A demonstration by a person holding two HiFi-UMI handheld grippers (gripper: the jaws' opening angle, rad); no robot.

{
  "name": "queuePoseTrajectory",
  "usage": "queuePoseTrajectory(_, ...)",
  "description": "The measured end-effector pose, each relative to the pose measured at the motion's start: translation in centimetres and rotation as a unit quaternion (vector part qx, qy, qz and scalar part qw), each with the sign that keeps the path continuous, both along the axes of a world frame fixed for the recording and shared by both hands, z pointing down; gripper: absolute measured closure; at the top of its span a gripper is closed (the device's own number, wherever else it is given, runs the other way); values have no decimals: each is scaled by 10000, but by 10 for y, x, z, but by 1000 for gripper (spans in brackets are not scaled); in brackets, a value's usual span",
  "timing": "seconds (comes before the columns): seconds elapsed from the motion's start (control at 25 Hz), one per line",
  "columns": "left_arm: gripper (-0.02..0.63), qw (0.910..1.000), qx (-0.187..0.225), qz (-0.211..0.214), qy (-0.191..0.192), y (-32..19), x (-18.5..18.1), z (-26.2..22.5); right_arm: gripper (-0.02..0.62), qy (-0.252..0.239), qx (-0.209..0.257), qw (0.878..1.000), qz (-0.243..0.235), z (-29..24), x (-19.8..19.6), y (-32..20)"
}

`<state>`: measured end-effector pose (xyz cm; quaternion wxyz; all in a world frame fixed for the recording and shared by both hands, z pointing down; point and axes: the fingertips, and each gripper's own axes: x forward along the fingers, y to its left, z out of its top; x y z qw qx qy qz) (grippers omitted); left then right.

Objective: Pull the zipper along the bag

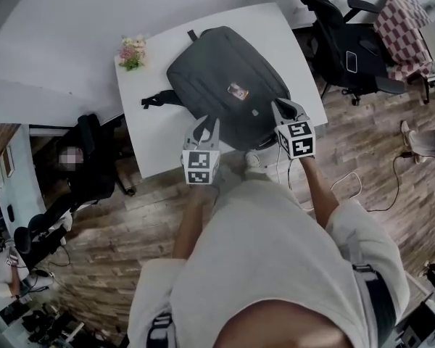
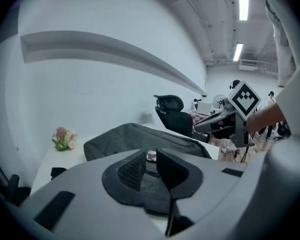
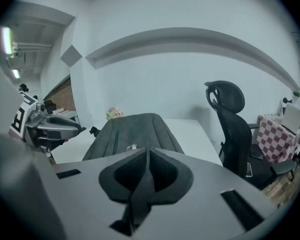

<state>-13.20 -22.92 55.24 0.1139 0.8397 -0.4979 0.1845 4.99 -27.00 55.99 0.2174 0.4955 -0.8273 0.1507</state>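
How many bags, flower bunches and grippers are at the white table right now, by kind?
Dark grey fabric backpack: 1
Small pink-and-green flower bunch: 1
Grey handheld grippers: 2, left gripper and right gripper
Total: 4

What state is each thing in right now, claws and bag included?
Backpack: lying flat on the table; zipper position too small to tell.
Left claw: jaws slightly apart, nothing between them, over the backpack's near edge.
Right claw: jaws together, empty.
Flowers: resting at the table's far corner, apart from the backpack.
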Motion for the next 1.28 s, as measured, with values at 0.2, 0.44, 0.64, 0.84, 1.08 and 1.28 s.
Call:
queuePoseTrajectory(0.2, 560, 9973, 506, -516, 128, -23, -38, -43, 581, -204, 469, 9986, -142, -40, -23, -24)
queuePoseTrajectory(0.44, 575, 9924, 842, -890, 148, -45, -73, -75, 581, -311, 880, 9951, -332, -77, -46, -47)
queuePoseTrajectory(0.64, 580, 9895, 999, -1028, 170, -56, -89, -91, 581, -422, 1211, 9906, -472, -103, -63, -59)
queuePoseTrajectory(0.84, 580, 9875, 1120, -1099, 166, -64, -98, -101, 581, -403, 1384, 9882, -515, -116, -74, -69)
queuePoseTrajectory(1.08, 580, 9863, 1171, -1148, 157, -68, -107, -105, 581, -396, 1403, 9878, -544, -118, -83, -71)
queuePoseTrajectory(1.28, 580, 9866, 1155, -1147, 146, -72, -110, -105, 581, -353, 1387, 9881, -571, -117, -87, -72)
